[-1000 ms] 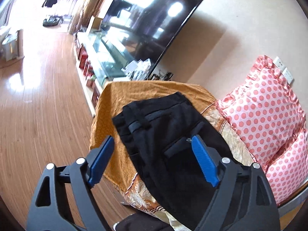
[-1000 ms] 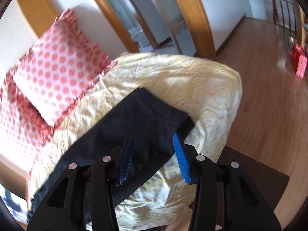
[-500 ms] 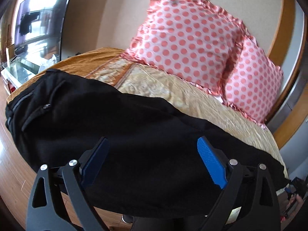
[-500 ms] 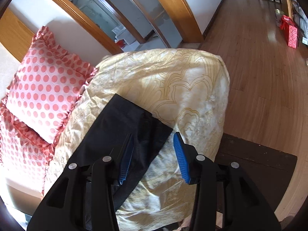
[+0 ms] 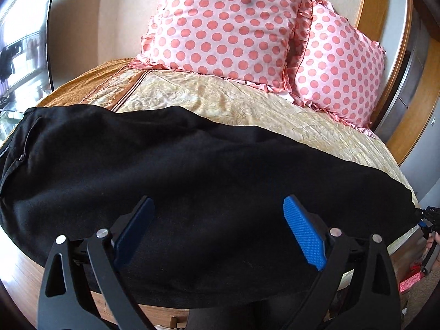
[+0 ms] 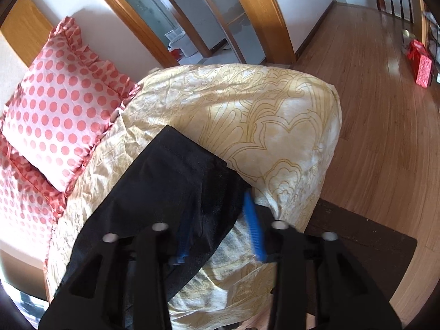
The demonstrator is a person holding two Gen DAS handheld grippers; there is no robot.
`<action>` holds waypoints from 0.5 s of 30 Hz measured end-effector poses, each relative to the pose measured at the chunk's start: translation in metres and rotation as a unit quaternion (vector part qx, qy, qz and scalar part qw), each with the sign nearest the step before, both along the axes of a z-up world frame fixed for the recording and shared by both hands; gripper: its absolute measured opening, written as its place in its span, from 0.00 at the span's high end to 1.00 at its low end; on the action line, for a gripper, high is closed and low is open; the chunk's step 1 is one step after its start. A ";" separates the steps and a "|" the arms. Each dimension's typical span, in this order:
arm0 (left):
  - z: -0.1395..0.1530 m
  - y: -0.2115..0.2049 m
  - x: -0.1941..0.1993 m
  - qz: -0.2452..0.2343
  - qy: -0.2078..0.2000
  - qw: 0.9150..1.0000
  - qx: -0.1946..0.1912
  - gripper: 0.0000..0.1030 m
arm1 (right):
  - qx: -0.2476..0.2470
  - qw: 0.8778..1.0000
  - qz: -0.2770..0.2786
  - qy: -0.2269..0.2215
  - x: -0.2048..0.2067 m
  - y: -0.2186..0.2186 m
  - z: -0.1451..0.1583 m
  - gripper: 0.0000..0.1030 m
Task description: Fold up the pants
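Long black fabric pants (image 5: 192,170) lie flat on the bed with the yellow-gold patterned satin cover (image 5: 247,104), stretched along its near edge. Their long axis runs side to side in the left wrist view: waist end with a zip pocket toward the bed's left corner, leg ends toward the right corner. Two pink polka-dot ruffled pillows (image 5: 225,24) sit at the far edge, well apart from the pants.

The left claw (image 5: 217,228) hovers over the middle of the pants near the front edge, jaws spread wide, nothing between the pads, which stand above the cloth.

The right claw (image 6: 220,220) is at the leg-end hem near the right corner, and its jaws are closing. The hem corner (image 6: 217,192) sits between the blue pads, but the picture is blurred there and a firm pinch does not show yet.

Judged: the coming move turns on that axis. The leg end, already in the right claw, needs carrying leftward along the pants toward the waist. The right hand is nearer the hem; the left is nearer the mid-length fold line.
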State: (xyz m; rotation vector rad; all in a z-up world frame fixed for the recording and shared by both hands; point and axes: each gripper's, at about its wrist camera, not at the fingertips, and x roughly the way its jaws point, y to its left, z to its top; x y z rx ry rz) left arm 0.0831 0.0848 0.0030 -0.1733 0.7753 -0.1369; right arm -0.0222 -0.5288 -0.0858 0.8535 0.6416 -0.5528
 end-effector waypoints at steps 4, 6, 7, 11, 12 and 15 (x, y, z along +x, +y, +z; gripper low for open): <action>-0.002 0.006 -0.001 0.009 0.004 1.000 -0.009 0.07 | -0.035 0.999 0.010 -0.010 0.001 0.013 0.012 0.86; -0.002 0.009 -0.001 0.014 0.004 1.000 -0.011 0.07 | -0.048 0.998 0.029 -0.032 0.005 0.025 0.027 0.86; -0.002 0.010 -0.001 0.016 0.003 1.000 -0.011 0.07 | -0.055 0.997 0.039 -0.042 0.008 0.031 0.036 0.86; 0.000 0.016 -0.001 0.025 -0.001 1.000 -0.017 0.07 | -0.084 0.986 0.110 -0.096 0.026 0.073 0.076 0.86; 0.001 0.018 -0.002 0.028 -0.002 0.999 -0.018 0.07 | -0.086 0.982 0.128 -0.106 0.032 0.084 0.084 0.86; 0.002 0.023 -0.003 0.037 -0.004 0.999 -0.021 0.07 | -0.087 0.962 0.220 -0.139 0.060 0.137 0.108 0.86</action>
